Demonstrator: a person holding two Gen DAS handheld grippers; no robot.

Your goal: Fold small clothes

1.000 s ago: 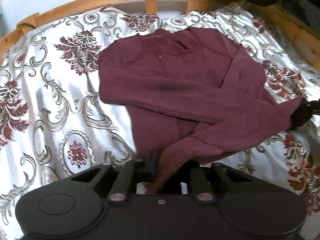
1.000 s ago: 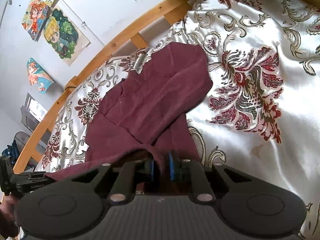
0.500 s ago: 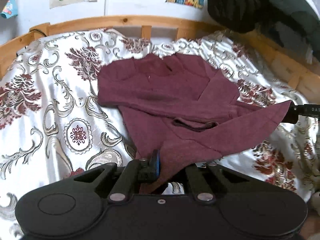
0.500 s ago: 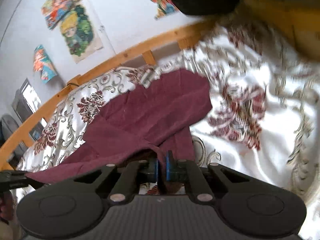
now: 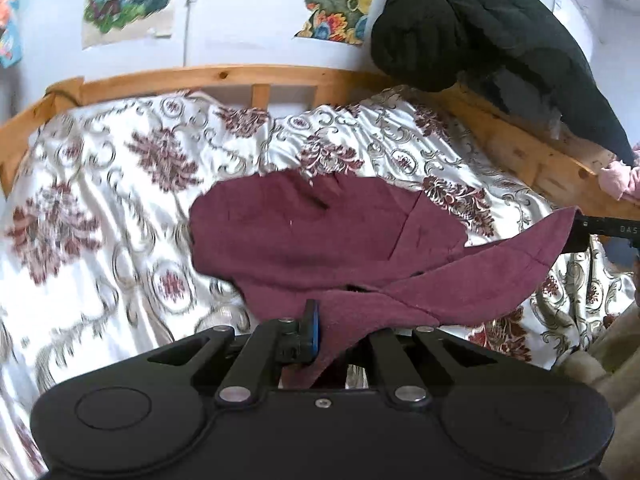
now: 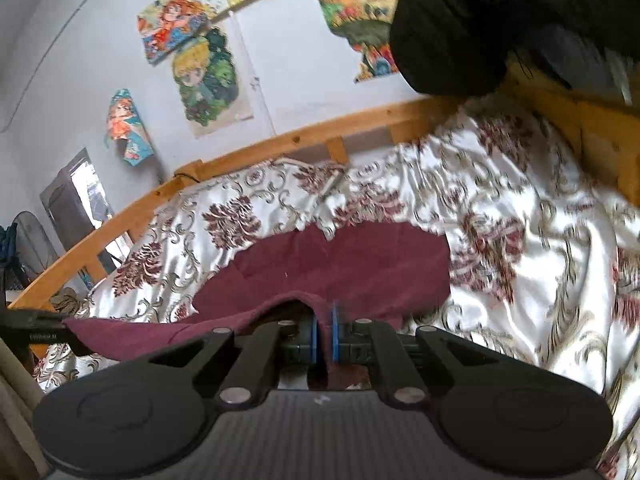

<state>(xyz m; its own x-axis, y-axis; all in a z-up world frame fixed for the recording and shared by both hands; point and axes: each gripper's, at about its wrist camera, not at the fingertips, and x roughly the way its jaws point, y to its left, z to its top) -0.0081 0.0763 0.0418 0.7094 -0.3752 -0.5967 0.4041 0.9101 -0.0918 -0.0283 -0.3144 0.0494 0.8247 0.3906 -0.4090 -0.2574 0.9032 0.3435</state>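
A maroon long-sleeved top [image 5: 304,240] lies on the floral bedspread [image 5: 100,208], its near hem lifted. My left gripper [image 5: 332,328] is shut on one corner of the hem. My right gripper [image 6: 323,334] is shut on the other corner of the top [image 6: 352,268]. The hem stretches taut between them. The right gripper also shows at the right edge of the left wrist view [image 5: 576,234]; the left gripper shows at the left edge of the right wrist view [image 6: 68,330]. The top's far part rests on the bed.
A wooden bed frame [image 5: 256,76] runs around the bed. A black garment [image 5: 480,28] hangs over its right rail, with pink cloth [image 5: 620,178] beside it. Posters [image 6: 204,76] hang on the wall. A fan [image 6: 24,248] stands at far left.
Both grippers have pulled back and up with the hem, dragging the top toward me. The cameras have tilted up, so the wall and posters show.
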